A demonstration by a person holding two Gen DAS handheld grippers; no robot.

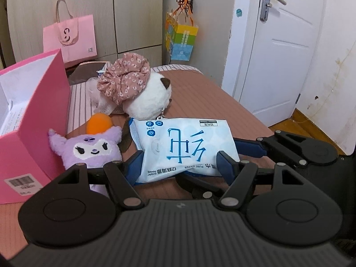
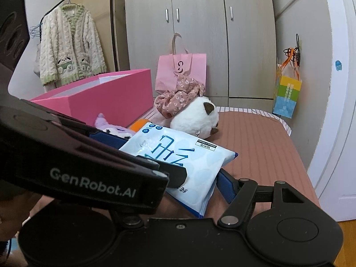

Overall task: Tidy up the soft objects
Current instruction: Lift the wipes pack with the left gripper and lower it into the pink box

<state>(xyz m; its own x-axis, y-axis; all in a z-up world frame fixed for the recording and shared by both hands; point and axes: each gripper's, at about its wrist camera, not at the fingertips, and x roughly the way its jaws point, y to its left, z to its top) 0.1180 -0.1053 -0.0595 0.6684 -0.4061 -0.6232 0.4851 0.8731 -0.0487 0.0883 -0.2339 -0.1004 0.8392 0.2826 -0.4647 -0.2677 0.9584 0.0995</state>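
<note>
The left tongs (image 1: 180, 162) point down over the bed (image 1: 200, 93) and grip the wipes pack (image 1: 184, 146) from both sides, one blue finger (image 1: 133, 166) on each edge. The right tongs (image 2: 178, 166) come from the right; their pads also press on the same pack, so it is held between both, near the front of the bed. Left of it lies the purple plush (image 1: 89, 146), beside the pink box (image 1: 44, 120). Farther back sits the white plush (image 1: 151, 102) with a floral scrunchie (image 1: 124, 77) on top.
</note>
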